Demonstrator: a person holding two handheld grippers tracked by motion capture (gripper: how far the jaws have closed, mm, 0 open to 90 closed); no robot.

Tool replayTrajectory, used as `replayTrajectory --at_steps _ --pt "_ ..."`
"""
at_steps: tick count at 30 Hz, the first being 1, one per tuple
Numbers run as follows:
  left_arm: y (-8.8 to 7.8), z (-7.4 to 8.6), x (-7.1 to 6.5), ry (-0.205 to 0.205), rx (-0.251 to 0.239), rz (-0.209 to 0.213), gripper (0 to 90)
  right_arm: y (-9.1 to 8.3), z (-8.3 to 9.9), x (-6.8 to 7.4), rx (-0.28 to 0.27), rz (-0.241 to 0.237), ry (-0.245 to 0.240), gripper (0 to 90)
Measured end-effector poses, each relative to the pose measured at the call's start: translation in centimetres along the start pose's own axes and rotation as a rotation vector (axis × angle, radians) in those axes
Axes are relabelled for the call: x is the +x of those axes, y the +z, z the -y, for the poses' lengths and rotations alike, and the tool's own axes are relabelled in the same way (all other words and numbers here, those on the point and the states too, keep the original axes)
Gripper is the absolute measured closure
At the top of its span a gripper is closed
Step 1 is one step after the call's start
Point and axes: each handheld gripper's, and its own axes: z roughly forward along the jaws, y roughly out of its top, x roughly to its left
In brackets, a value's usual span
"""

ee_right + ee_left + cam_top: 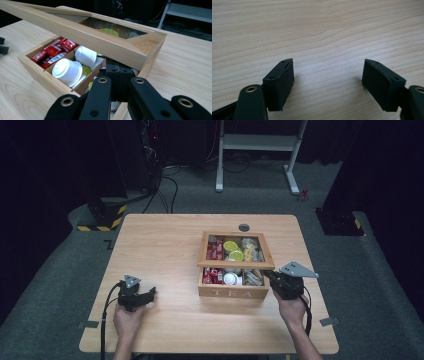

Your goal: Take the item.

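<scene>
A wooden box marked TEA point(232, 293) stands right of the table's middle, its glass-paned lid point(235, 264) raised a little at the front. My right gripper point(266, 275) is at the box's front right corner. In the right gripper view its jaws point(119, 72) are shut together, with the tips tucked under the lid's corner point(140, 53). Beneath the lid lie red sachets point(53, 51) and white capsules point(67, 71) in compartments. My left gripper point(152, 292) rests low at the table's front left, open, with bare wood between its pads point(328, 77).
The light wooden table point(165, 245) has a round cable hole point(244, 227) behind the box. A white desk frame point(255, 142) stands on the grey floor beyond the table. Cables and a yellow-and-black striped base point(102, 217) lie at the far left.
</scene>
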Motion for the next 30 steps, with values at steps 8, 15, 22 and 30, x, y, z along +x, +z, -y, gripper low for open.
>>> replayTrajectory --at_steps 8,15,22,30 --pt "0.0 0.0 -0.1 0.000 0.002 0.006 24.8 -0.1 -0.7 -0.3 -0.001 -0.015 0.005 90.0" --pt "0.0 0.0 -0.3 0.002 0.000 0.008 24.2 -0.1 -1.5 -0.7 -0.007 -0.032 0.021 90.0" --pt "0.3 -0.2 -0.6 0.009 0.011 0.018 19.8 -0.2 -2.2 -0.9 -0.008 -0.034 0.018 90.0" --pt "0.4 -0.9 -0.7 0.006 0.013 0.076 24.5 -0.2 -2.9 -1.0 -0.001 -0.030 0.010 90.0"
